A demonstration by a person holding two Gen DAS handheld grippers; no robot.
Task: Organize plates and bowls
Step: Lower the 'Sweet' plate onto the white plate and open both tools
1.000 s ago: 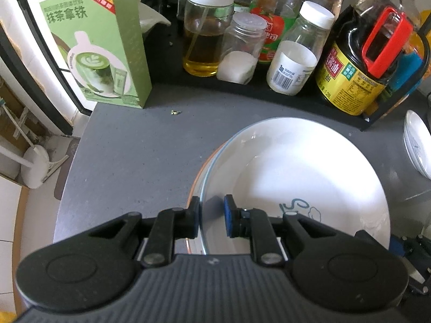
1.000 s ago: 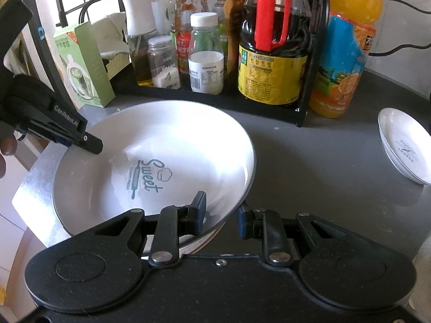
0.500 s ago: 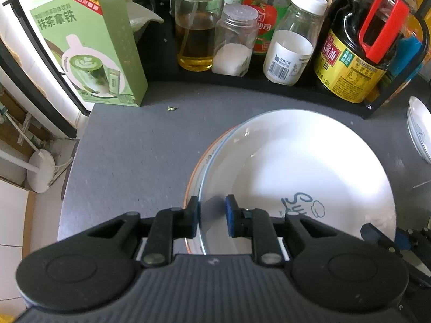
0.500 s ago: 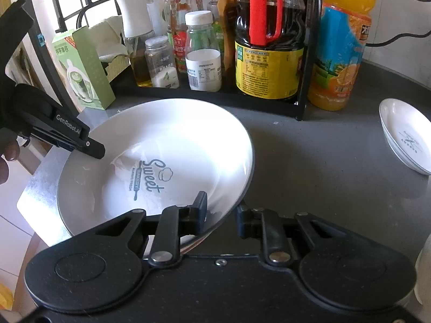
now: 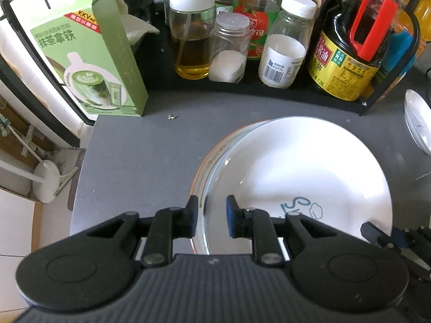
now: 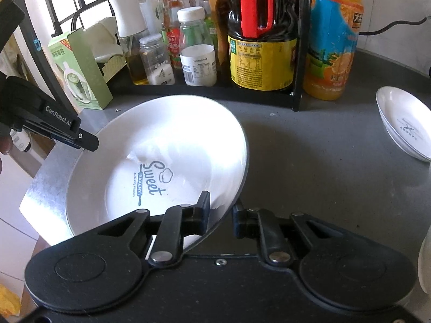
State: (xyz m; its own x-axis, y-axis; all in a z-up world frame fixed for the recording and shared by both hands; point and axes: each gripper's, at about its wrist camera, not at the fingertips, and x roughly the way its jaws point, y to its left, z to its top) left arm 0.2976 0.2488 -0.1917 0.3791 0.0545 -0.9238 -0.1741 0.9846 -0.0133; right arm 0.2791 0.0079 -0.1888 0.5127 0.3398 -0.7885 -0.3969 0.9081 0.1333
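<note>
Large white plate point(image 6: 172, 145), "Sweet Bakery" print, sits tilted over an orange-rimmed plate point(image 5: 200, 161) on the grey tabletop point(image 5: 140, 150), in front of the condiment rack point(image 6: 297, 53). Left gripper point(image 5: 209, 216) straddles the near rim of the stack, jaws slightly parted, blue pads either side of the edge; cannot tell if they actually bite. Right gripper point(image 6: 221, 216) straddles the opposite rim, one finger inside the plate, one outside and below; a gap shows, so grip unconfirmed. Small white dish point(image 6: 404, 123) lies well apart to the right, likely next to gather. Judgement: step in hand is seating the white plate squarely on the one beneath. To do it well: keep both rims level, lower evenly, centre the plate so the orange edge shows equally all round, release only once weight rests, and avoid sliding toward the bottles.
</note>
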